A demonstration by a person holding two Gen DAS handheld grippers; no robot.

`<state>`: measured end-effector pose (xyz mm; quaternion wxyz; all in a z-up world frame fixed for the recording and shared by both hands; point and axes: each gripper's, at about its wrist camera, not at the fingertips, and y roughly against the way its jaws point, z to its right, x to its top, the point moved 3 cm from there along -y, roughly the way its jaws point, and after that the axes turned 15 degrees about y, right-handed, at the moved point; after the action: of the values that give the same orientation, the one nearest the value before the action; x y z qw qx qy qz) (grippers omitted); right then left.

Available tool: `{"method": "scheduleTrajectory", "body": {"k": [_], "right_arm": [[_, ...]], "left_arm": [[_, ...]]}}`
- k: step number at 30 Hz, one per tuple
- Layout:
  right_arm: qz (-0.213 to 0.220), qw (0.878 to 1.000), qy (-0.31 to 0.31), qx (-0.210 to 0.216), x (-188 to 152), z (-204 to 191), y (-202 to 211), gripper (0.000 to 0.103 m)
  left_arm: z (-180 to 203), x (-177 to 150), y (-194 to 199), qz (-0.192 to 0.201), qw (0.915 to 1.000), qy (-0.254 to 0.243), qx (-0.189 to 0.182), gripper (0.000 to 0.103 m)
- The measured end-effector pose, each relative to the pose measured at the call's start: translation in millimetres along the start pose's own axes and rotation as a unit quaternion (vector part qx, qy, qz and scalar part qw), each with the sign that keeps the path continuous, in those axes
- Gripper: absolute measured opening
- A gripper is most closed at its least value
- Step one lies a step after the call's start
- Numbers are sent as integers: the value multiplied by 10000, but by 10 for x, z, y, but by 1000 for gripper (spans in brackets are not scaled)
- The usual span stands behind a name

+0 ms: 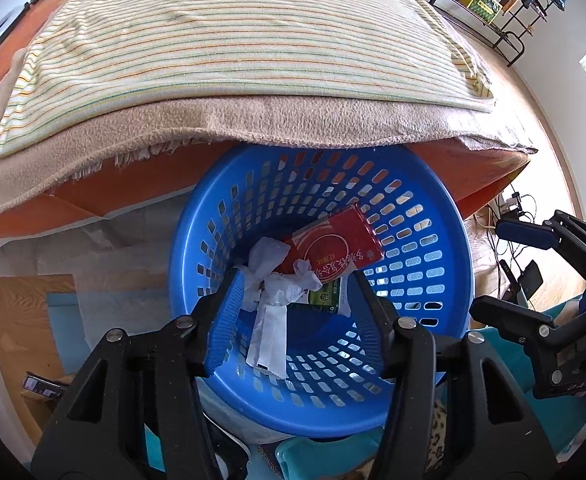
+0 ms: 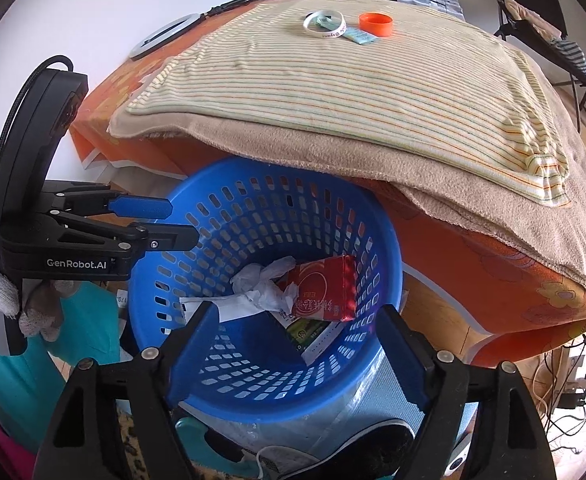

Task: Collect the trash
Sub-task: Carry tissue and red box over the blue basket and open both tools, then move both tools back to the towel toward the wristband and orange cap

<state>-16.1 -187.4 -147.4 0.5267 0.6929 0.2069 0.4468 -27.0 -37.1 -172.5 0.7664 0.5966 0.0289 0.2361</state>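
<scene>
Left gripper (image 1: pixel 293 300) low centre of its own view, fingers spread wide and empty, poised over the mouth of the blue basket (image 1: pixel 445 200). Right gripper (image 2: pixel 293 328) likewise low centre of its own view, gaping and holding nothing, aimed into the same basket from the other side. Both probably parked above the opening because trash goes in from there.

Inside the basket, mid-frame in both views: a red carton (image 1: pixel 337 246) lying tilted against the perforated wall, crumpled white tissue (image 1: pixel 271 276) touching its lower left, and a green packet (image 1: pixel 325 300) partly buried beneath them. Likely resting where dropped, not arranged.

Further out, toward the top of each frame, on the striped cloth (image 2: pixel 333 80) over the bed: a white ring (image 2: pixel 324 24), an orange cap (image 2: pixel 375 24) and a small pale-blue wrapper (image 2: pixel 359 36) touching the ring. Possibly trash not yet collected, well apart from the basket.

Hard to make out: the print on the carton and the green packet; the basket's base, cut off by the fingers; clutter under the basket at the bottom edge; whatever sits under the tissue.
</scene>
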Motion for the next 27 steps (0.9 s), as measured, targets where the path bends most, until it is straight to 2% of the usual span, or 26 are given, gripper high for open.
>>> {"method": "scheduleTrajectory", "body": {"k": [2,6,19,27], "right_arm": [[-21,10000,-45,-52,1,22,-2,86],[-101,9997,-133,-183,7,64,-15,89],[-115,9989,-355,-296,80,145,29,93],[51,9981,-570,-204,226,279,137,93]], "left_arm": [[-1,1,-1,-2,10000,-3,3,55],[-2,15,13,23,10000,13,9,62],[23,111,89,78,9999,76,-33,62],[49,406,306,259,9990,276,-252,62]]}}
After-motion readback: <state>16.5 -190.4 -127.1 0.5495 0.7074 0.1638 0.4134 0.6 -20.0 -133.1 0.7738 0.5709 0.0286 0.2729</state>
